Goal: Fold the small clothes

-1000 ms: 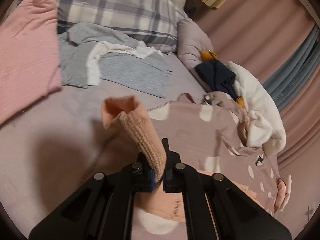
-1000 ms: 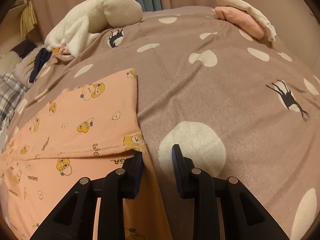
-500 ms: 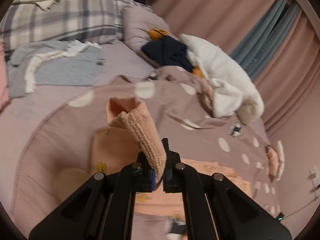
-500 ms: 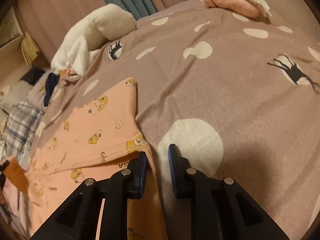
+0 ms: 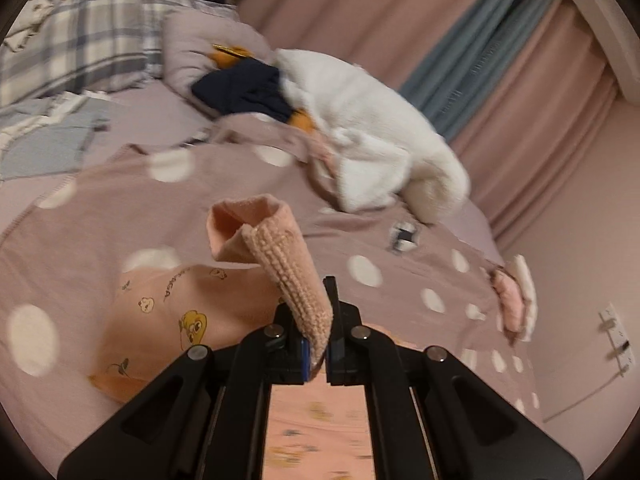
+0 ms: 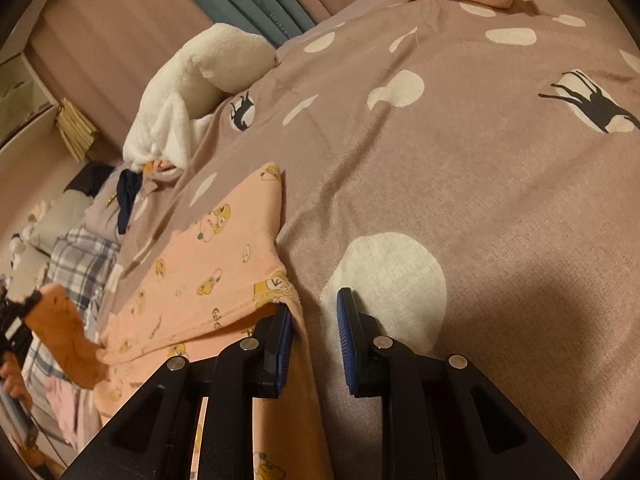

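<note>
Left wrist view: my left gripper (image 5: 316, 344) is pinching the peach ribbed cuff (image 5: 280, 264) of the small garment.

I hold that cuff lifted off the bed so the sleeve can be carried over the peach cartoon-print garment (image 6: 208, 268), which lies flat on the spotted bedcover (image 6: 460, 168). My right gripper (image 6: 314, 340) is parted with nothing clamped, one finger against the garment's near edge, I judge to steady it.

Pink curtains (image 5: 352, 20) with a blue-grey one (image 5: 476, 60) hang way past the tongs. Bed's got a spotted mauve duvet (image 6: 460, 184) under them, plaid pillow (image 5: 80, 40) off left.
</note>
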`<state>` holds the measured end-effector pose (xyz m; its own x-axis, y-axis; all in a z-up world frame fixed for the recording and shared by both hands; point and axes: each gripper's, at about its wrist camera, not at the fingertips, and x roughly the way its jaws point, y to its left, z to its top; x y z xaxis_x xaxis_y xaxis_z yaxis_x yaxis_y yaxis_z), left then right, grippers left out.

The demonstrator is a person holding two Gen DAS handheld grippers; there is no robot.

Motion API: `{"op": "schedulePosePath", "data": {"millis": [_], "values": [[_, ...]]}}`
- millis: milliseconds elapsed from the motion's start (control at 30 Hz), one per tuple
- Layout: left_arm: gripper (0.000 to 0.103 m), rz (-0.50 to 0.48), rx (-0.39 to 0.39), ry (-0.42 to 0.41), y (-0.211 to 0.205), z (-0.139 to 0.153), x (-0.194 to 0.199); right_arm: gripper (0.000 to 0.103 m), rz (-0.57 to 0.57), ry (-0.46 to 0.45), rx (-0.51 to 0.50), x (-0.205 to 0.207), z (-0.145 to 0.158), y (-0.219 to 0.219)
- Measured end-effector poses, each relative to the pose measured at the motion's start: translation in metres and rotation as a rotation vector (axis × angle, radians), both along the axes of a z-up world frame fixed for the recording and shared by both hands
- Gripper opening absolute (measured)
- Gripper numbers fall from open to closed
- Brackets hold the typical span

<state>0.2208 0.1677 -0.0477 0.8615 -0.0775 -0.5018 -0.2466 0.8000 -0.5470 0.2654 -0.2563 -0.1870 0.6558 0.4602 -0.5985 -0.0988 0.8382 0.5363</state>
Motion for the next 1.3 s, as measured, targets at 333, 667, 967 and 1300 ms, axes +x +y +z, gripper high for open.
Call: {"op": "schedulePosePath", "data": {"millis": [333, 667, 967, 1300], "values": [[0.004, -0.161, -0.044, 0.058, -0.140, -0.041, 0.071, 0.020, 0.023, -0.002, 0.085, -0.001, -0.006, -0.010], [0.004, -0.295, -0.040, 0.163, -0.215, -0.093, 0.104, 0.019, 0.033, -0.006, 0.125, -0.001, -0.008, -0.012], [0.005, -0.380, -0.132, 0.199, -0.233, -0.117, 0.112, 0.020, 0.035, -0.006, 0.127, -0.002, -0.008, -0.014], [0.067, -0.498, -0.312, 0.220, -0.244, -0.124, 0.111, 0.020, 0.035, -0.006, 0.130, -0.002, -0.008, -0.014]]}}
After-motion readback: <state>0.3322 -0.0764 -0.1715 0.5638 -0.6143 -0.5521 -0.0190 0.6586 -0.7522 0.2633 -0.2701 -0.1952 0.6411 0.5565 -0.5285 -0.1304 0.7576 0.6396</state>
